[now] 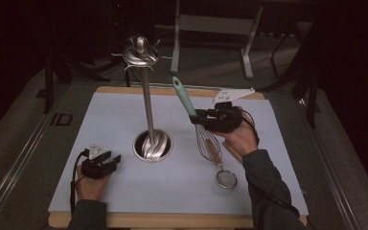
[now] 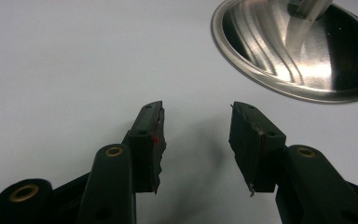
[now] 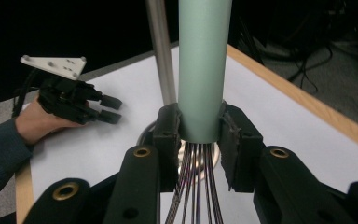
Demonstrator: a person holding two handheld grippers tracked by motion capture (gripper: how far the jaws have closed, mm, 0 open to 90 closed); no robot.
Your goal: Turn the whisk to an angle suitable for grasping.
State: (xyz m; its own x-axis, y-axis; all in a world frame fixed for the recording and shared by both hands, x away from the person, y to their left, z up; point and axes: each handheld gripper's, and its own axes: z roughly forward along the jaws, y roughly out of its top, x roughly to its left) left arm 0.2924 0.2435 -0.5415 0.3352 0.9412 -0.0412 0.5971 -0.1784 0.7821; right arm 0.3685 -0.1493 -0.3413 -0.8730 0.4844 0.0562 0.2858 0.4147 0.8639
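Right now my right gripper [image 1: 197, 116] has its jaws pinching a whisk [image 1: 199, 125] at the base of its mint-green handle [image 3: 204, 70], just where the wires [image 3: 195, 186] fan out. I hold the whisk lifted off the surface [image 1: 115, 120], tilted, handle pointing up toward the far left and the wire head hanging down toward the near side. Below it on the right half of the surface lies a small strainer [image 1: 223, 173] with a wooden handle. Left of the whisk, near the middle of the surface, stands a steel utensil stand [image 1: 146, 96], its round base [image 2: 303, 51] gleaming and its pole rising to a hooked top. My left gripper [image 1: 111, 160] rests at the near left, jaws spread wide with nothing between them, aimed toward that base but apart from it.
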